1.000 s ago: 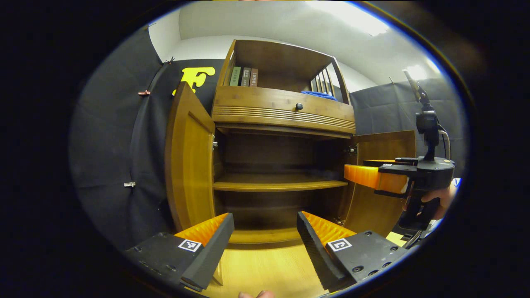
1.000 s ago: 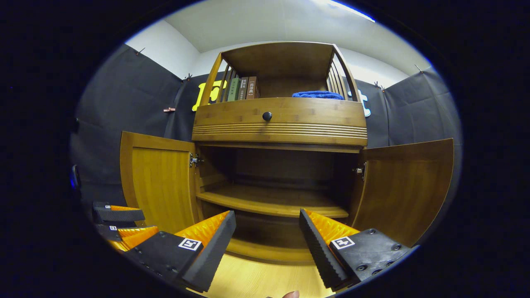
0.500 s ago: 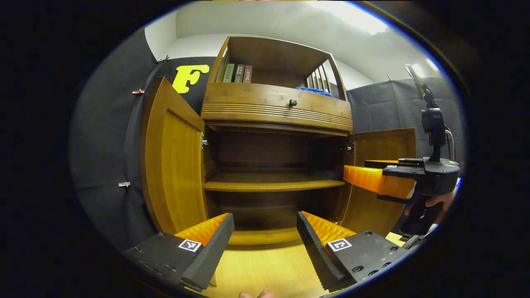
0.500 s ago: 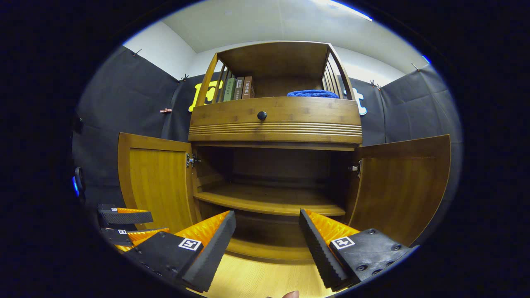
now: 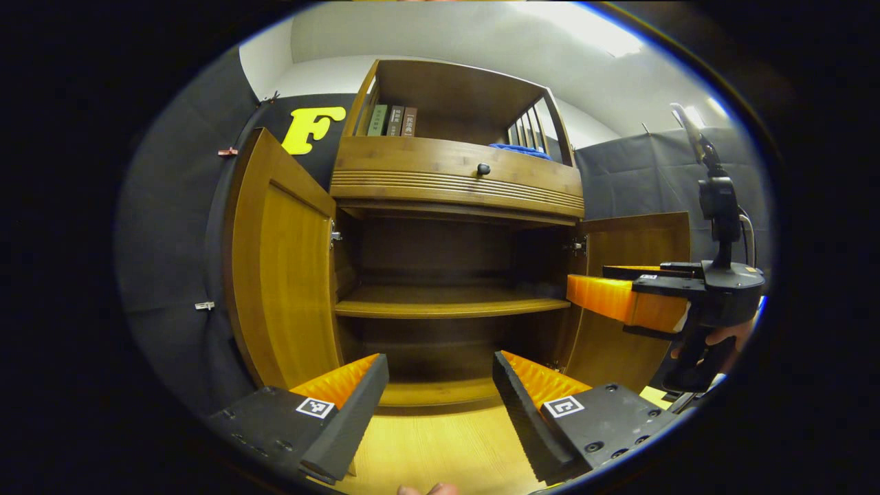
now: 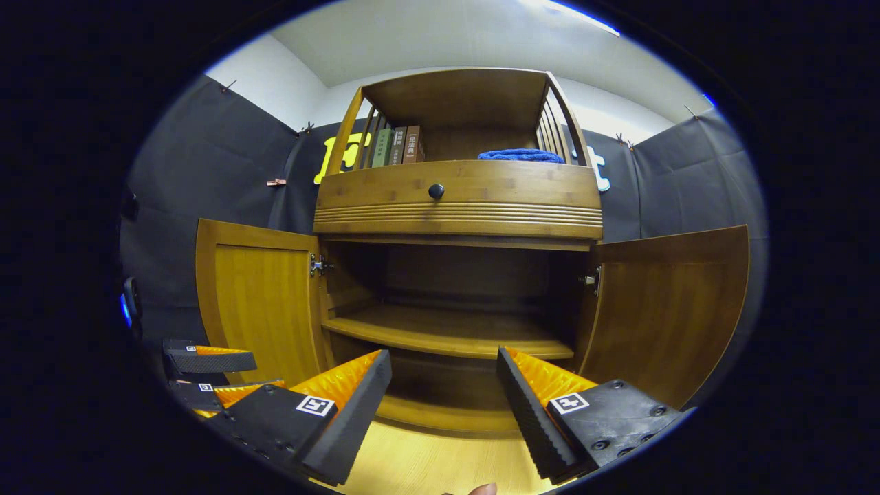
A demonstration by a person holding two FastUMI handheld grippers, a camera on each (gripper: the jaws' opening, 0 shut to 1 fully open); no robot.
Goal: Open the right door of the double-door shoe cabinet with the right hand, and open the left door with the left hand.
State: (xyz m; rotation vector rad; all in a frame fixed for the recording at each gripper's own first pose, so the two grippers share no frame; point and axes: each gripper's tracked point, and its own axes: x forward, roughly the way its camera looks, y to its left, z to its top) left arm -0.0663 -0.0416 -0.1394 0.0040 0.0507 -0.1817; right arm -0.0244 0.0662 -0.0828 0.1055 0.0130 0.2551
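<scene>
Doors, left door (image 6: 265, 302) and right door (image 6: 670, 309), stand swung wide, both grippers' fingers (image 6: 357, 405) spread, holding nothing.

- The cabinet (image 6: 457, 199) stands on a pale wood floor (image 6: 426, 467).
- Its open top shelf (image 6: 467, 148) holds three books (image 6: 399, 146) upright at the left and a blue cloth (image 6: 520, 156) at the right.
- Below the drawer, the inner shelf (image 6: 447, 333) is bare wood, as is the bottom board (image 5: 440, 393).
</scene>
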